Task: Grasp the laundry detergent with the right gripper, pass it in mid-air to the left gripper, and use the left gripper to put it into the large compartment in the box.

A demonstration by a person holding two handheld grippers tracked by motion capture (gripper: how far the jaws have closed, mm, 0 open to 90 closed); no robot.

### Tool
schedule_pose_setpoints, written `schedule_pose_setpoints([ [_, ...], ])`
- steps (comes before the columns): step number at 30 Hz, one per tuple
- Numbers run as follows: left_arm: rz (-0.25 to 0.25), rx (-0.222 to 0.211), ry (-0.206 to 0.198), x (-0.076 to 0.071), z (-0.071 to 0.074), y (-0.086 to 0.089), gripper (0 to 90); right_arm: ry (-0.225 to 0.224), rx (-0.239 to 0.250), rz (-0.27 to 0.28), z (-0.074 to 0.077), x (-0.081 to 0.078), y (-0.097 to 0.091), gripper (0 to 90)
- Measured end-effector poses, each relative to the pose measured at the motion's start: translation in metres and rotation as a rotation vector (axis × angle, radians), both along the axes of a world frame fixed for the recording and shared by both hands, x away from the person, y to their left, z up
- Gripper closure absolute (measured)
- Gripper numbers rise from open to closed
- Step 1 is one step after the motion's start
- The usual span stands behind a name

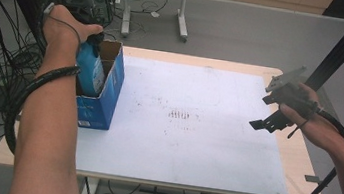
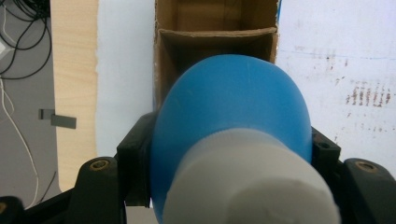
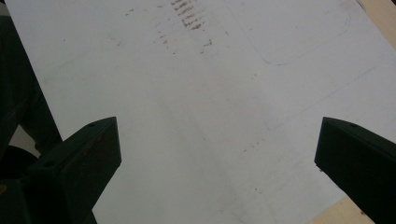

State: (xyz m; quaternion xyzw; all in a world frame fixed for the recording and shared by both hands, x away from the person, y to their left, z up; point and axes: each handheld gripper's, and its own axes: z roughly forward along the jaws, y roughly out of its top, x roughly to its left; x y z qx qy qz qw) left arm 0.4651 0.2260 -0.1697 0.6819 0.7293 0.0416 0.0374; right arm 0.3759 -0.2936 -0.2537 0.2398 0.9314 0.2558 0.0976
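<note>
Blue bottle [image 2: 233,107] hangs upright, white cap [image 2: 247,186] up (base into the cardboard box [image 1: 103,103]), clamped in left-gripper jaws.

One blue bottle [image 1: 90,71], one cardboard box [image 1: 105,96], two grippers

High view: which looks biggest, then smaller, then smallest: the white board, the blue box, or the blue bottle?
1. White board, largest by far.
2. Blue box.
3. Blue bottle, smallest, though partly hidden inside the box and by the hand, so its full size is unsure.
</note>
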Motion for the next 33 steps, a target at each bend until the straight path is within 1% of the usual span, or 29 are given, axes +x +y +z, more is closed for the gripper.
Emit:
schedule_pose_setpoints([
  [10,-0.006,0.003,0.024,0.001,-0.026,0.002,36.6,0.001,-0.009,-0.004,-0.002,0.000,0.000,0.3],
  [16,-0.013,-0.004,0.022,0.000,-0.040,0.003,36.6,0.003,-0.006,0.002,-0.003,0.001,0.004,0.3],
  [18,-0.016,0.001,0.021,0.000,-0.044,0.003,36.6,0.007,-0.008,0.007,-0.004,0.001,0.006,0.3],
  [22,-0.023,0.014,0.030,0.000,-0.053,0.003,36.5,0.007,-0.018,0.008,-0.005,0.002,0.007,0.3],
  [27,-0.026,0.008,0.042,0.000,-0.065,0.002,36.5,0.002,-0.013,-0.002,-0.003,0.002,0.004,0.3],
  [33,-0.038,0.005,0.050,0.001,-0.076,0.000,36.5,0.010,-0.020,0.001,-0.006,0.003,0.005,0.3],
])
